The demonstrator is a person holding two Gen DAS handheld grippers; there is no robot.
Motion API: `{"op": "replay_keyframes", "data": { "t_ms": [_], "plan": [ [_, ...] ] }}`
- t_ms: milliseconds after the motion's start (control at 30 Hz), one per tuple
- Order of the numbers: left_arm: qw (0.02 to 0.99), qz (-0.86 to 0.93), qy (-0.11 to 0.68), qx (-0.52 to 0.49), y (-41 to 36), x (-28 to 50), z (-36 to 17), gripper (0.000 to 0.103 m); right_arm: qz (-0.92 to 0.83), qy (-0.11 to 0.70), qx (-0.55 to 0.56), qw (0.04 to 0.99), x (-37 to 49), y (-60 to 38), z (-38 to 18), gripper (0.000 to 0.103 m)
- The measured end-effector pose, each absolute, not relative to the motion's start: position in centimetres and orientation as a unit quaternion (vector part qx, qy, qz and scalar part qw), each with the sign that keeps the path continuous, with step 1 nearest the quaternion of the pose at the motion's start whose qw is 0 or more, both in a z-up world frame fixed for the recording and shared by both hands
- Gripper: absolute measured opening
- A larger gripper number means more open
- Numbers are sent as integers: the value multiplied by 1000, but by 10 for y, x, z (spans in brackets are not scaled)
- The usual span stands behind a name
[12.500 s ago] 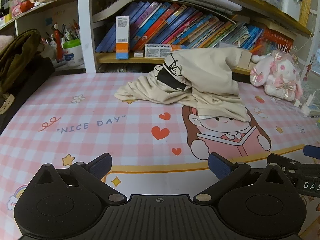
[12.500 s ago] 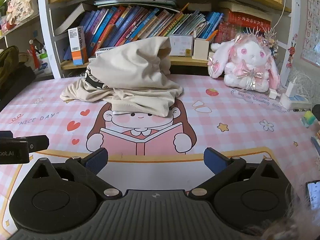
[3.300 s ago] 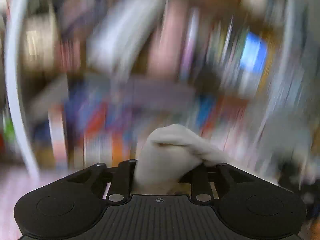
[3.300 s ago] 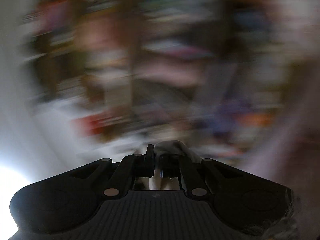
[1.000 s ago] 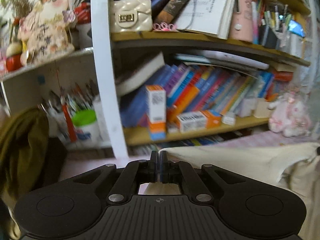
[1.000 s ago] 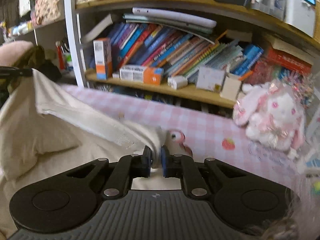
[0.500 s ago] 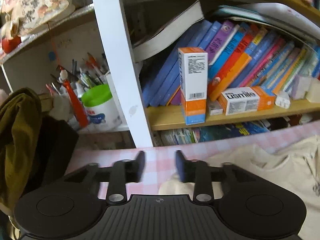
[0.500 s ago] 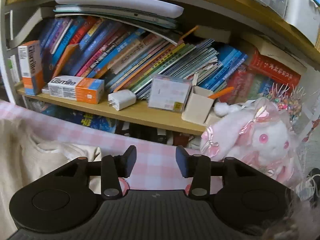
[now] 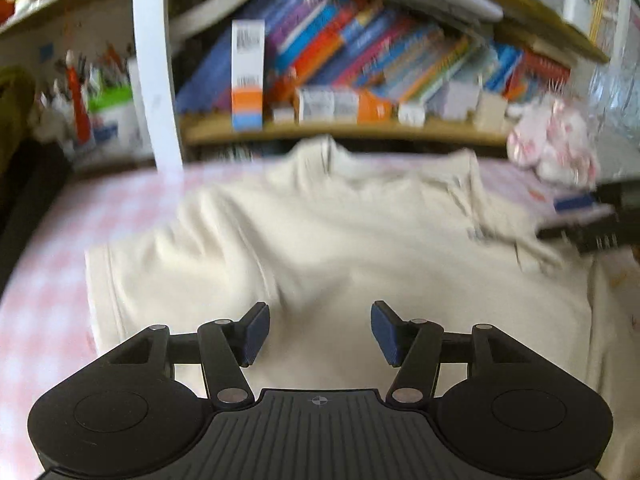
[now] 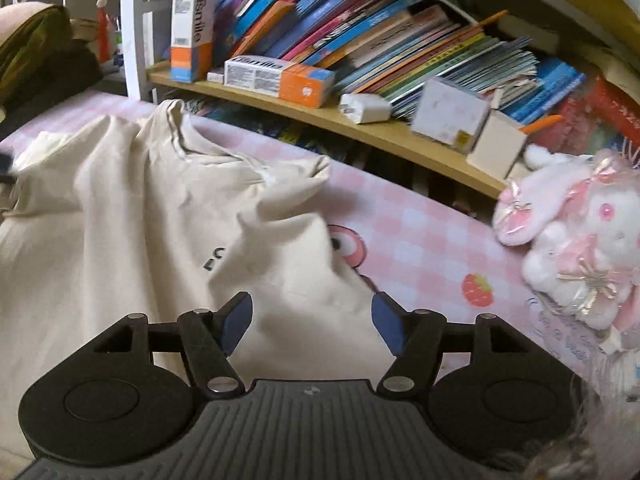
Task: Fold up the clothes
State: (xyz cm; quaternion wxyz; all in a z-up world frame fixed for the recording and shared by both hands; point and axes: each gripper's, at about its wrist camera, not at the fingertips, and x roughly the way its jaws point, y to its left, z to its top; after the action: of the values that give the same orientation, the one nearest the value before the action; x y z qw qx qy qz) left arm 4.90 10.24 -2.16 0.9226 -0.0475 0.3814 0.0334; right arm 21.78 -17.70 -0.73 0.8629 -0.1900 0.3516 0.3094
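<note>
A cream T-shirt [image 9: 328, 240] lies spread over the pink checked mat [image 9: 48, 280], its collar toward the bookshelf. My left gripper [image 9: 316, 330] hovers over the shirt's near middle, its jaws opening, with nothing pinched between the blue pads. In the right wrist view the same shirt [image 10: 120, 220] fills the left half, its right shoulder and sleeve rumpled with a bit of black print showing. My right gripper [image 10: 312, 324] hangs over that rumpled edge, jaws opening too, pads free of cloth. The other gripper [image 9: 592, 220] shows at the far right of the left wrist view.
A low wooden shelf [image 10: 360, 120] packed with books and small boxes runs along the back of the mat. A pink and white plush rabbit [image 10: 572, 240] sits at the right. A white shelf post [image 9: 154, 64] and a pen cup [image 9: 112, 112] stand at left, dark clothing [image 10: 36, 52] beside them.
Both grippers have let go of the shirt and their jaws have spread apart. Both have dropped and tilted down, so the shirt now lies flat on the mat below them.
</note>
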Motion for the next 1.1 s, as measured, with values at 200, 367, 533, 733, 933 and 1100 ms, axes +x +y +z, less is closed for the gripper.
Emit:
{"op": "replay_keyframes", "data": {
  "t_ms": [200, 367, 533, 733, 933, 1100],
  "plan": [
    [906, 57, 415, -69, 87, 28, -37, 57, 356, 349, -248, 831, 201, -145, -19, 61],
    [896, 82, 431, -66, 83, 20, -44, 57, 369, 371, -288, 802, 223, -140, -31, 10],
    [891, 93, 438, -69, 75, 18, -42, 57, 204, 318, -224, 898, 319, -185, 4, 10],
    [895, 92, 432, -68, 73, 19, -32, 57, 115, 344, -204, 909, 375, -226, -2, 45],
    [896, 134, 407, -113, 110, 26, -16, 57, 196, 340, -141, 909, 316, -241, 6, 51],
    [895, 137, 406, -124, 118, 32, -13, 57, 287, 359, -187, 868, 246, -225, -11, 62]
  ]
}}
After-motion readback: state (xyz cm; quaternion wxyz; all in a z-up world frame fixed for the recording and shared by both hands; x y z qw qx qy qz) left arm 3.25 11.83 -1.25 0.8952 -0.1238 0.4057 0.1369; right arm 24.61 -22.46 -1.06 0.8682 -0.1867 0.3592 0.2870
